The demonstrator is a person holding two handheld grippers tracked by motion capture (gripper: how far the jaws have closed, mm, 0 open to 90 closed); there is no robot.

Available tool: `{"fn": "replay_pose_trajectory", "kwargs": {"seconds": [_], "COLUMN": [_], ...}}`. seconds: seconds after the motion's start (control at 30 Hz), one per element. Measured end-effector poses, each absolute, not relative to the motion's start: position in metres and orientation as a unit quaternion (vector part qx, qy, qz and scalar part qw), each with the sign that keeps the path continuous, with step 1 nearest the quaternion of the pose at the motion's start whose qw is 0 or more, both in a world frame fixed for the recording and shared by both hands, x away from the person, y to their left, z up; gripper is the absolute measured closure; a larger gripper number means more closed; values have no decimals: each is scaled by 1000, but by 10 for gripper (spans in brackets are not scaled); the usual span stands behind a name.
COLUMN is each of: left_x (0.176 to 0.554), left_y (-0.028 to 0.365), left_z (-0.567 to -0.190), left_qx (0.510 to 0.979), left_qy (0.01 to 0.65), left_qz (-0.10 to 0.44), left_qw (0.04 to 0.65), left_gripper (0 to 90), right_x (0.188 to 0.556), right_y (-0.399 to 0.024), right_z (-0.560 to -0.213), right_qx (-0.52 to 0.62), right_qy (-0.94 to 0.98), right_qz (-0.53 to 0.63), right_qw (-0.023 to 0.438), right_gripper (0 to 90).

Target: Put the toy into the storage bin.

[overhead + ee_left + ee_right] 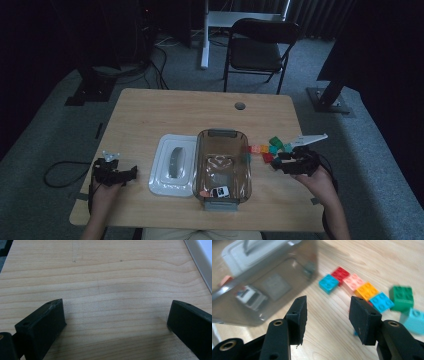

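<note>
From the high view, the right gripper (285,161) hovered beside a cluster of coloured bricks (270,148) lying on the table (150,110) just right of the clear container (222,165), while the left gripper (116,172) sat near the white lid (172,165). The left gripper view showed its jaws wide apart over bare wood. In the right gripper view the jaws stood apart, empty, with the bricks (362,290) ahead and the container (262,277) alongside.

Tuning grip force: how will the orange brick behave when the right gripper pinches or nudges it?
The orange brick looks like rigid moulded plastic, so probably stiff and light. Flat sides should suit the pads; glossy faces may slip. It is low and square, unlikely to roll or tip, but a nudge would likely shove the pink brick touching it.
</note>
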State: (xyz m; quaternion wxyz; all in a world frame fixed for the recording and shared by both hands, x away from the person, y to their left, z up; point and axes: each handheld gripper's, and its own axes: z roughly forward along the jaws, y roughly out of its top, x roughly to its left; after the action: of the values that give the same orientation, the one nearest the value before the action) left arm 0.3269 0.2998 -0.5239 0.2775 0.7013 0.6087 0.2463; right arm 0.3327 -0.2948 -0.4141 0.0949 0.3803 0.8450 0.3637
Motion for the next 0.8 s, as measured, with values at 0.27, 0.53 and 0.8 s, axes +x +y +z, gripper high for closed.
{"fn": "replay_pose_trajectory", "kwargs": {"seconds": [0.27, 0.53, 0.8], "left_x": [327, 327, 327], "left_y": [300, 300, 300], "left_z": [-524, -524, -524], "left_qx": [701, 701, 701], "left_qy": [609, 609, 609], "left_qz": [246, 246, 246], "left_qw": [277, 277, 277], "left_gripper": [20, 20, 20], "right_x": [346, 360, 368], "right_y": [-318, -325, -319], "right_z": [-453, -485, -501], "right_qx": [435, 465, 475], "right_qy": [822, 807, 810], "right_qz": [354, 351, 332], "right_qw": [101, 94, 93], "right_gripper": [453, 424, 417]}}
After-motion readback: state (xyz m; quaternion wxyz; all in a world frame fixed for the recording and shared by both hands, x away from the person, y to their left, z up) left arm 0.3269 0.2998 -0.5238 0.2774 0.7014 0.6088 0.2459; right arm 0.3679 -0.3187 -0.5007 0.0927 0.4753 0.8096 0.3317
